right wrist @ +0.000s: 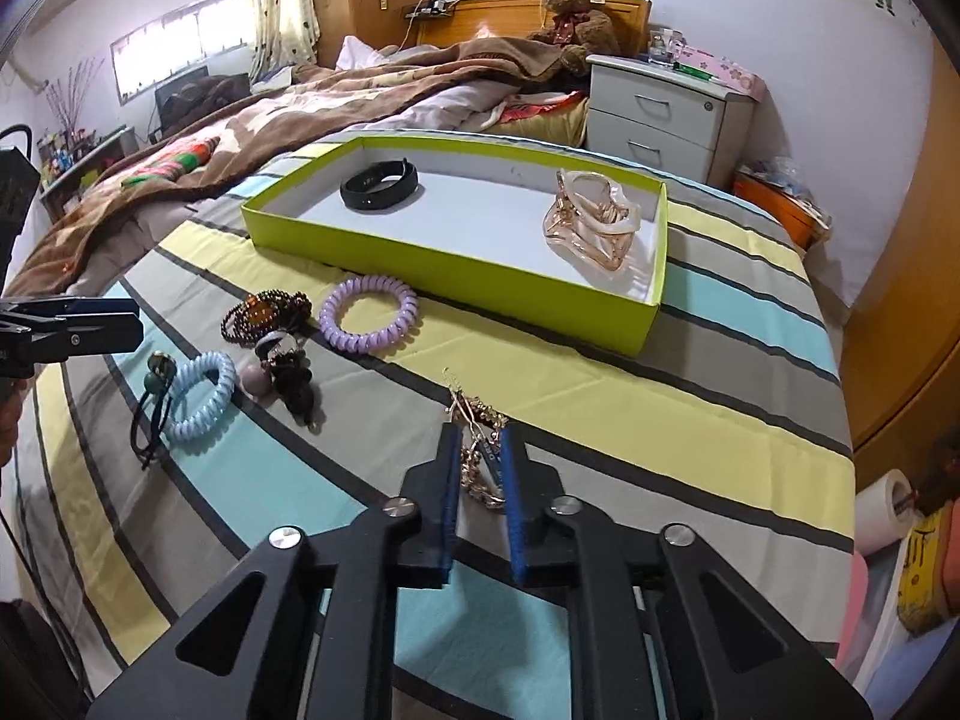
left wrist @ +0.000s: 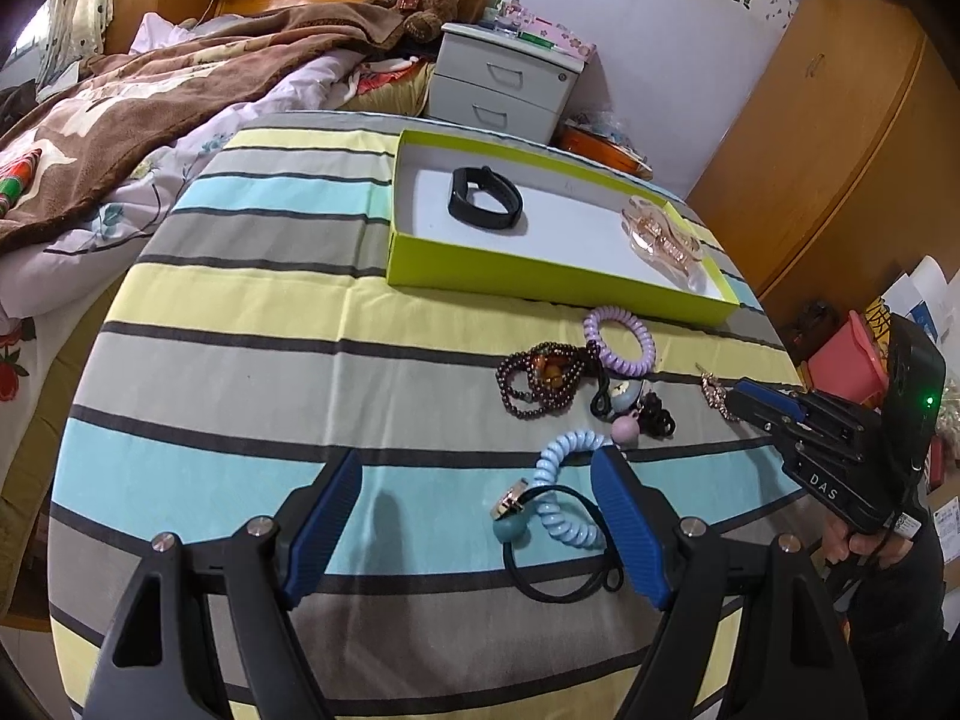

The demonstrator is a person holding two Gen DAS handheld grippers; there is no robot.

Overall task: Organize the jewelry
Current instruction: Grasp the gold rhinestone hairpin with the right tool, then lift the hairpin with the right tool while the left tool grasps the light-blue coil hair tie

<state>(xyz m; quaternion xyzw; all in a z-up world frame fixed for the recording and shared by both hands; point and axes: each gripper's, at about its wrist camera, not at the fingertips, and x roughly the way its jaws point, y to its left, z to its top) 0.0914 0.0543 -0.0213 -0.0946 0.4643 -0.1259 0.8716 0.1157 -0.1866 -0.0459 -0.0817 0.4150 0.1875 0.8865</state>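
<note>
On the striped bed at 6 o'clock from the green box, our right gripper has its jaws closed, seemingly pinching the gold jewelry; our left gripper gapes wide, empty.

A: What has the right gripper got?

B: Its blue pads are closed on a gold chain piece lying on the striped cloth; part of it sticks out past the fingertips

A: And the green box?

B: Beyond it, holding a black band at the left end and a clear pinkish hair claw at the right

A: The rest?

B: Left of the gripper, on the cloth: a purple coil tie just in front of the box, dark beads beside it, a light blue coil tie nearer, black hair ties between them. The left gripper pokes in from the left edge, well apart from the pile
</note>
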